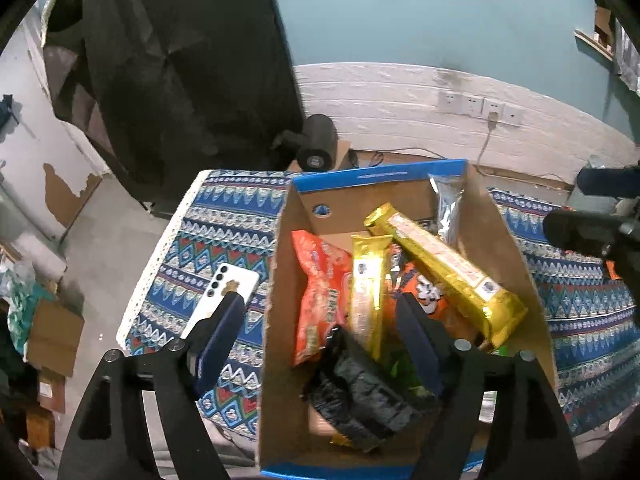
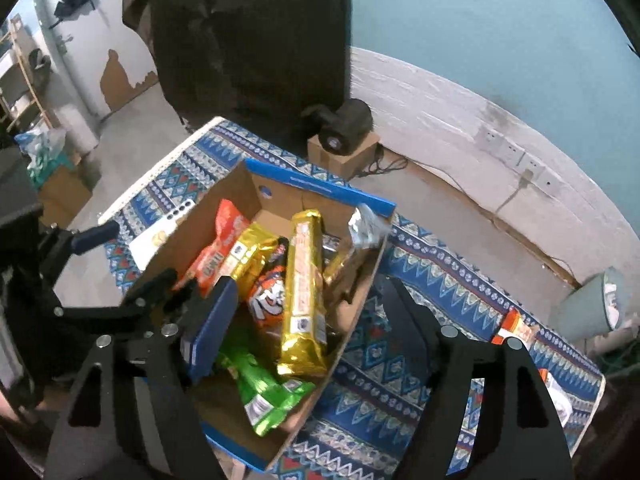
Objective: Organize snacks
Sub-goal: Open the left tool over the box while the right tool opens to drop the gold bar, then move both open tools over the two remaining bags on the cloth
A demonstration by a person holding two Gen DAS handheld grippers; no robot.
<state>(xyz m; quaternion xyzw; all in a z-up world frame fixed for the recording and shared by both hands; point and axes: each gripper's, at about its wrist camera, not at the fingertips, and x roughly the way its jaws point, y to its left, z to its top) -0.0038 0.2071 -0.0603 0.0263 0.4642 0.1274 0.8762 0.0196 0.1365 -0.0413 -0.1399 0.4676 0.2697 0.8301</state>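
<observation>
While both grippers hang over the open brown cardboard box with the blue rim, most of the snacks already lie inside it. From the left wrist view I count a long gold foil biscuit pack leaning across the right side, a shorter gold foil pack beside it, a red-orange crisp bag against the left wall, an orange bag with white cartoon print under the gold ones, a silver foil sachet upright in the far corner, and a black crinkled packet at the near end. The right wrist view adds a bright green wrapper low in the box.

The left gripper is spread wide, one finger outside the box's left wall, the other inside, nothing between them. The right gripper is likewise wide open and empty, straddling the box's right wall.

As I judge it, the sorting is nearly through. What seems left is an orange-and-white packet lying on the blue patterned tablecloth well to the right of the box, near a pale grey bucket. A white smartphone rests on the cloth just left of the box; that is no snack and probably stays put.
</observation>
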